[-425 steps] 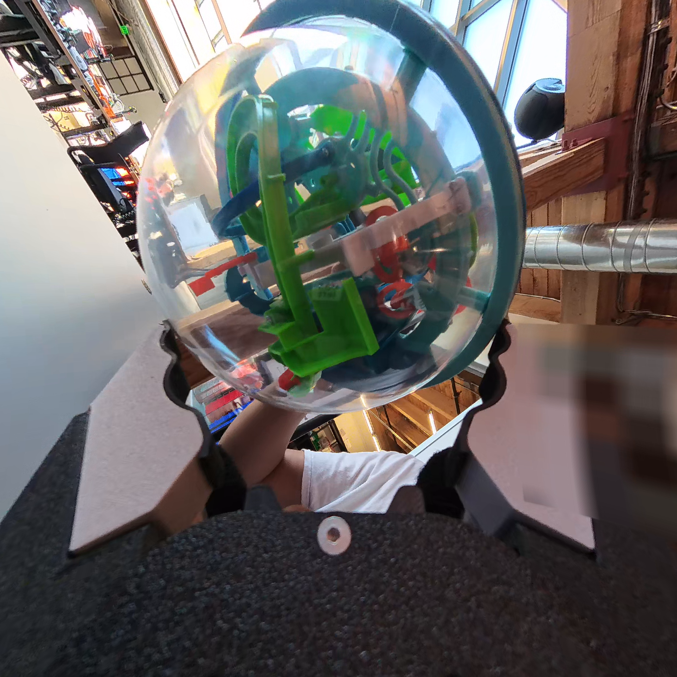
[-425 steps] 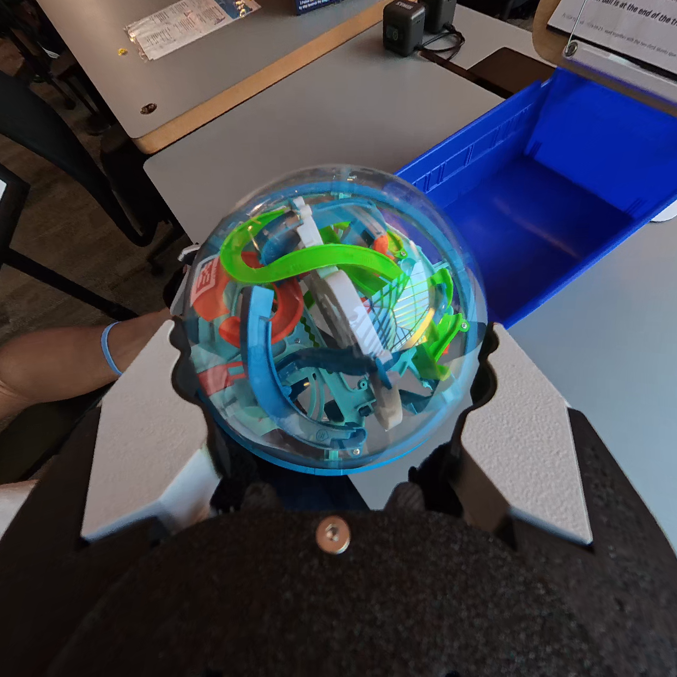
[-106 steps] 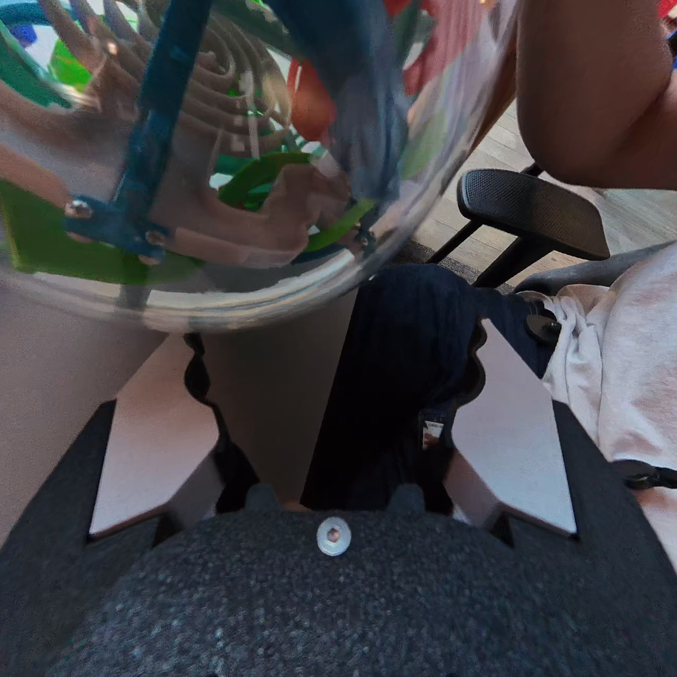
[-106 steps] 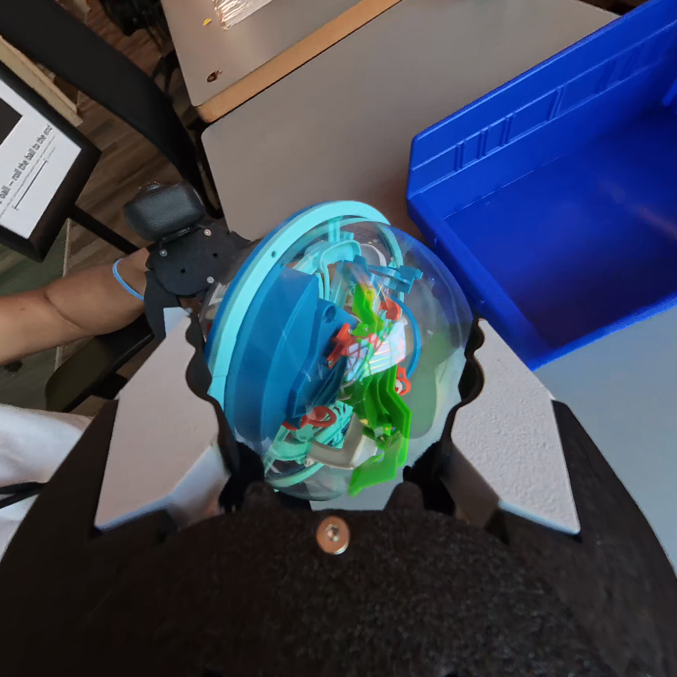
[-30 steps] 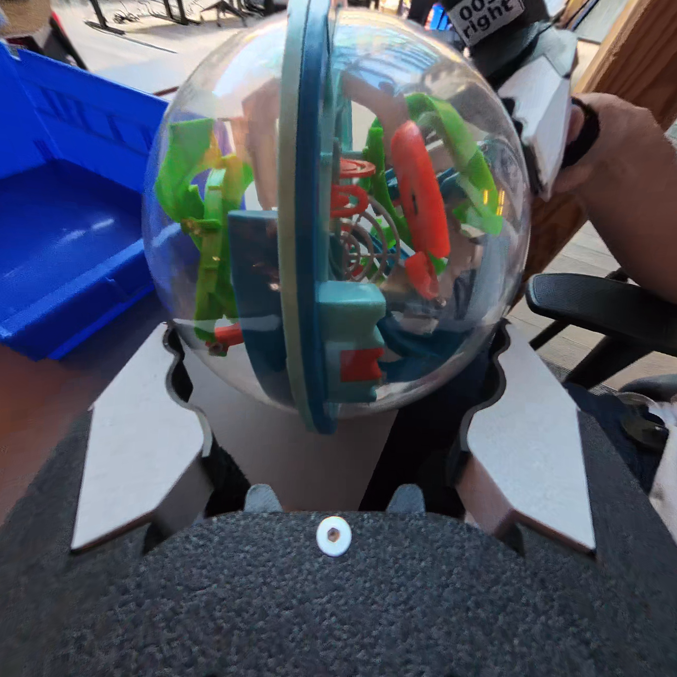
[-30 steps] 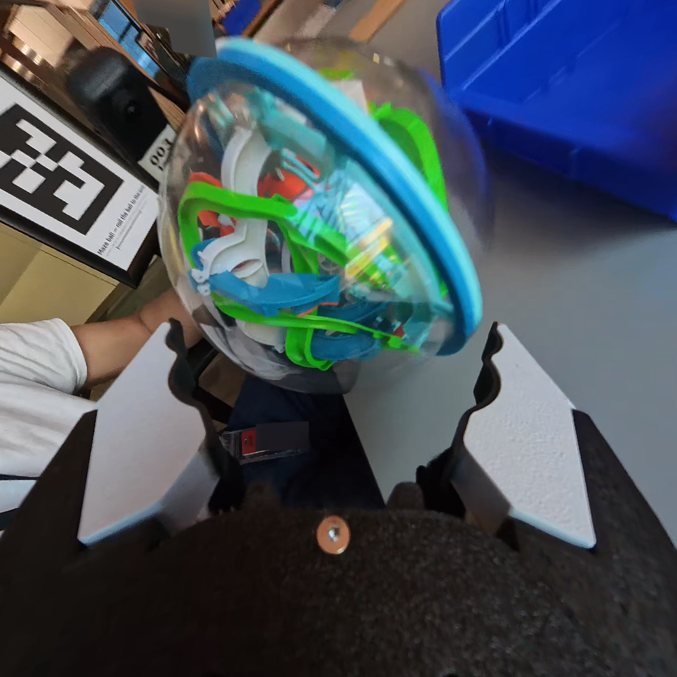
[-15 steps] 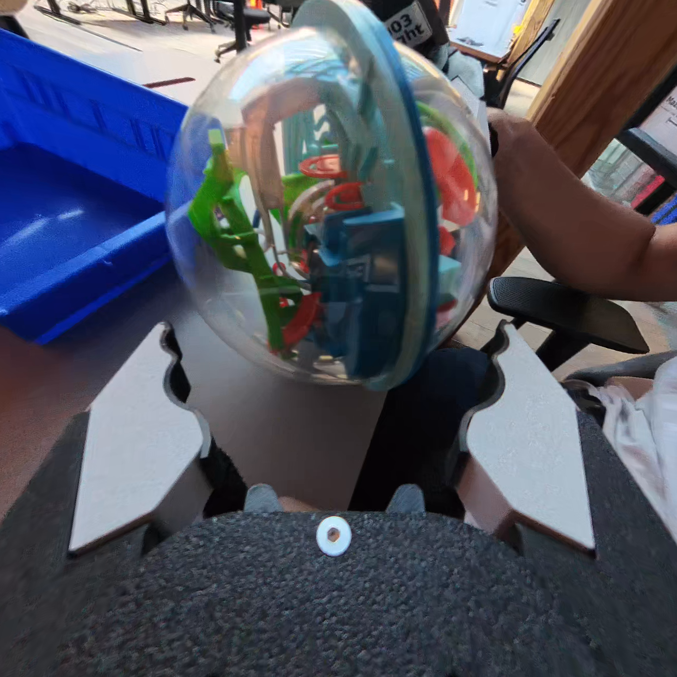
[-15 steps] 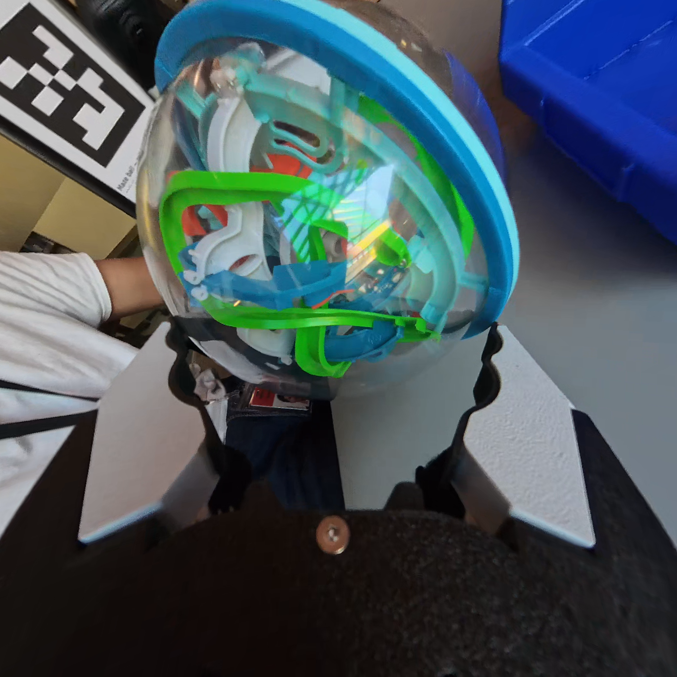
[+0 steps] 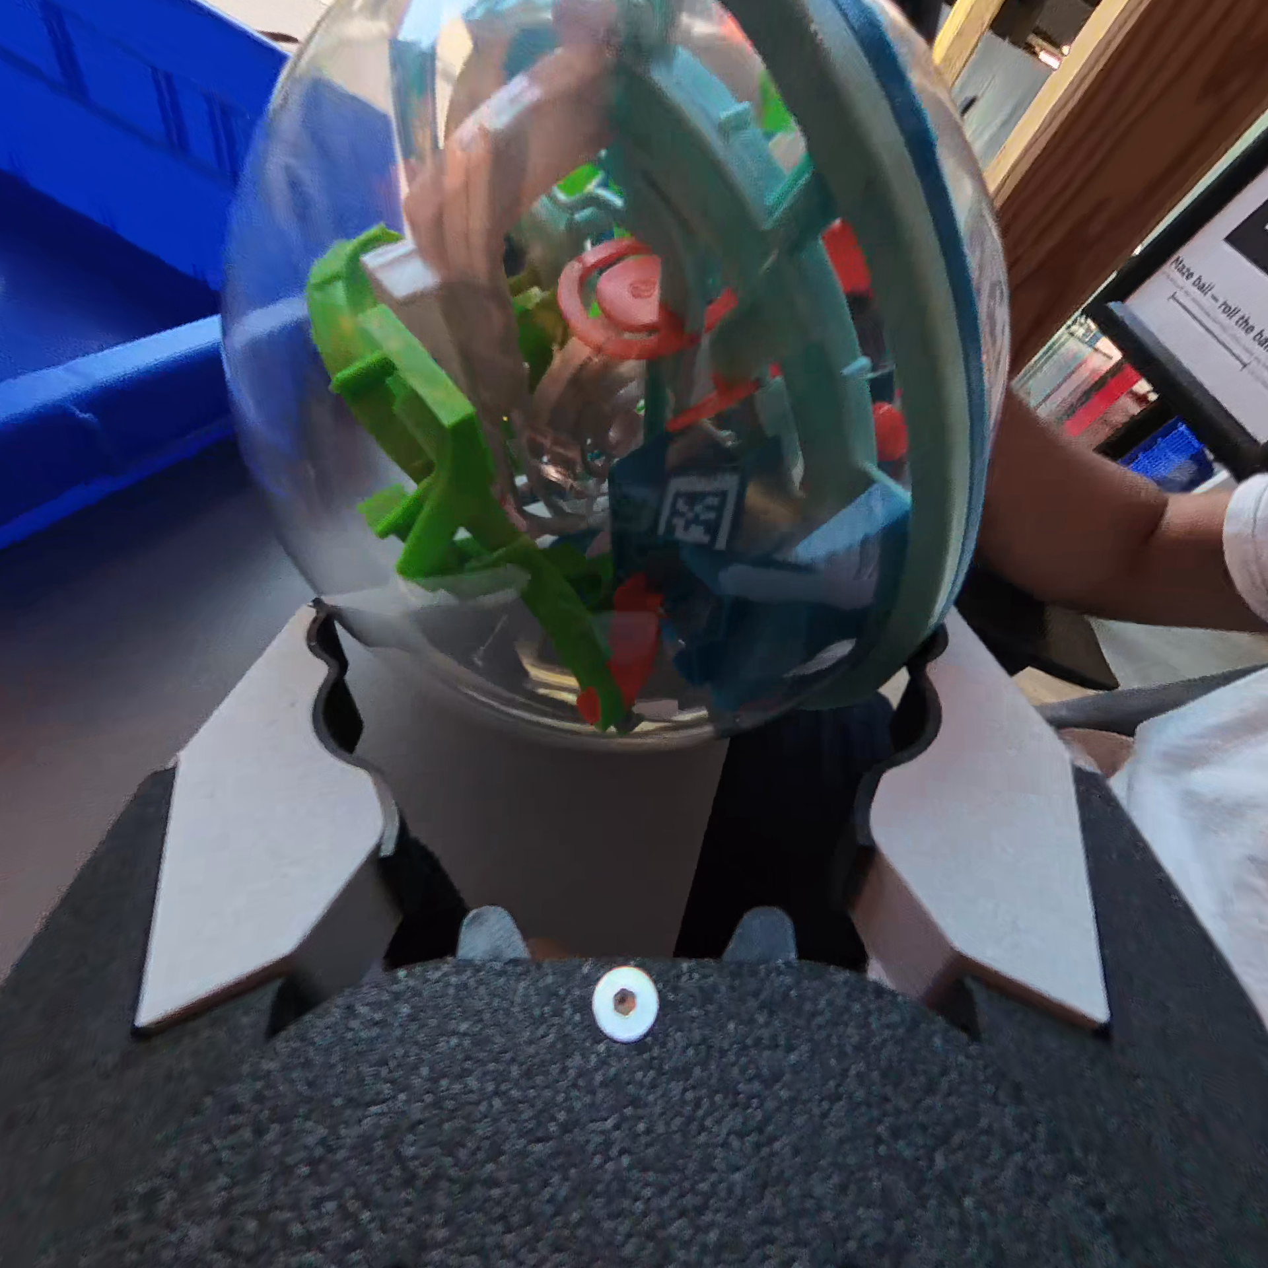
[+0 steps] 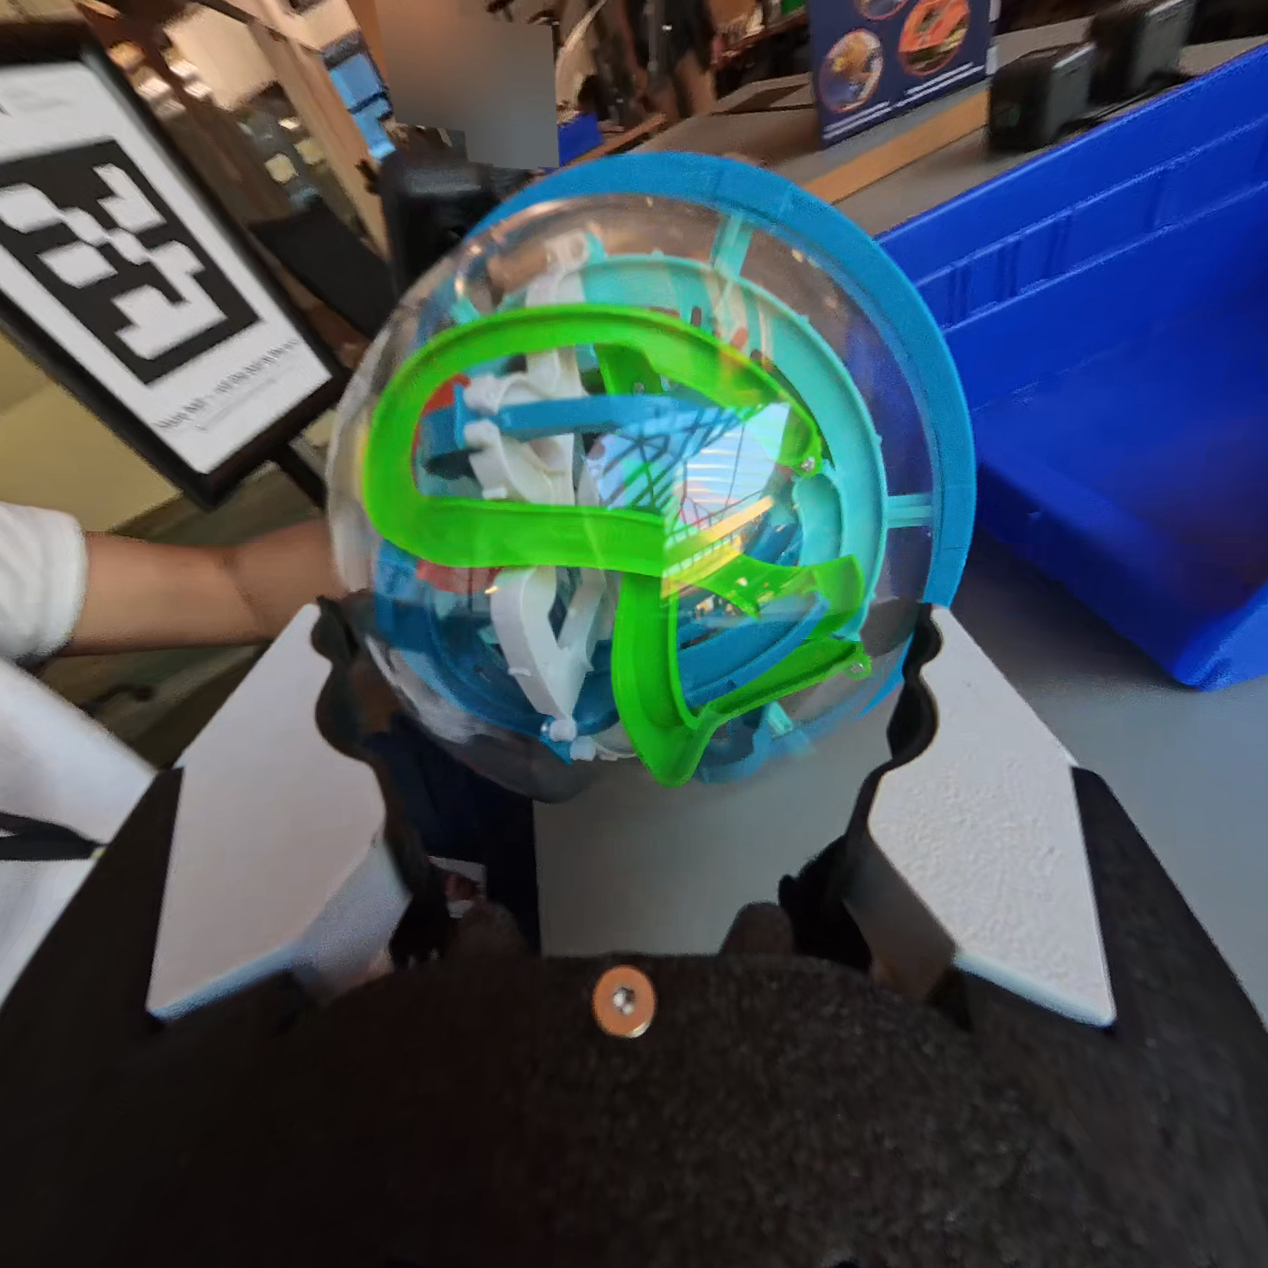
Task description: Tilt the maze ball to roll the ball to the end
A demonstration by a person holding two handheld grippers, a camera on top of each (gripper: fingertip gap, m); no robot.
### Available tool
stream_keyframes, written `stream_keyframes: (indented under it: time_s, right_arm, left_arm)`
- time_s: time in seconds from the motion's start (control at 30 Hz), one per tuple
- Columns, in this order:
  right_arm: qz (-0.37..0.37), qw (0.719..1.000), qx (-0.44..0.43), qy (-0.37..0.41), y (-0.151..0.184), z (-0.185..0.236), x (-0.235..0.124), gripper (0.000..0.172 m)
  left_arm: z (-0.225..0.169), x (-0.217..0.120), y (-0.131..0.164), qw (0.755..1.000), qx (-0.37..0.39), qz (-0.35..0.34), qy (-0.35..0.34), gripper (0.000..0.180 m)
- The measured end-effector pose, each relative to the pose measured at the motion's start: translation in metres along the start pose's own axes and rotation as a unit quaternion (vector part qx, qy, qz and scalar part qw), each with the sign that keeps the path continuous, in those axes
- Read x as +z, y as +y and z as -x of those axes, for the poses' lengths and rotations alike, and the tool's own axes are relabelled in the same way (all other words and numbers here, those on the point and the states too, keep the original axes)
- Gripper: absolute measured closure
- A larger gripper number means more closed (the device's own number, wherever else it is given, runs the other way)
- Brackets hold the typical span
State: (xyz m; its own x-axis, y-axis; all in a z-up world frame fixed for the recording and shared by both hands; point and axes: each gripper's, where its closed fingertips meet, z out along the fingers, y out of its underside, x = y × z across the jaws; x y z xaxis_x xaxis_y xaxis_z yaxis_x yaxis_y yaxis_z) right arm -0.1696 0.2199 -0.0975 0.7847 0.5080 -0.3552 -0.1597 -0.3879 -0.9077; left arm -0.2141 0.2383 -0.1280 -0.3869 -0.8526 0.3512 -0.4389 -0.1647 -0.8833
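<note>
Clear maze ball (image 10: pixel 645 480), gripped between right claw (image 10: pixel 621 659) tips

My left wrist feed is dim and warm-tinted — the maze ball (image 9: pixel 611 384) fills it, smeared by motion blur, its clear shell carrying pale reflections. The blue bin (image 9: pixel 103 288) behind is soft. On the right wrist feed I get brighter, cooler light; a rainbow glare sits mid-sphere on the maze ball (image 10: pixel 645 494), and the green track glows. The framed marker sign (image 10: pixel 137 274) and background blur, and straight edges bow — wide-angle distortion. The foam foreground is nearly black.
</note>
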Motion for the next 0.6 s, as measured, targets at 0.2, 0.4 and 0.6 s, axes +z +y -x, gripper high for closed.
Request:
stream_keyframes:
  time_s: [0.2,0.4,0.6]
  right_arm:
    - [0.028,0.999,-0.008,0.017,0.003,0.0,-0.004,0.017]
    - [0.049,0.998,-0.006,0.03,-0.008,0.0,-0.002,0.018]
    - [0.044,0.998,-0.033,0.041,-0.02,0.007,-0.004,0.017]
  left_arm:
    - [-0.007,0.009,0.006,0.999,-0.039,0.015,0.001,0.024]
    - [-0.01,0.012,0.015,0.997,-0.068,0.027,0.035,0.024]
    - [-0.016,0.013,0.017,0.997,-0.053,0.037,0.048,0.025]
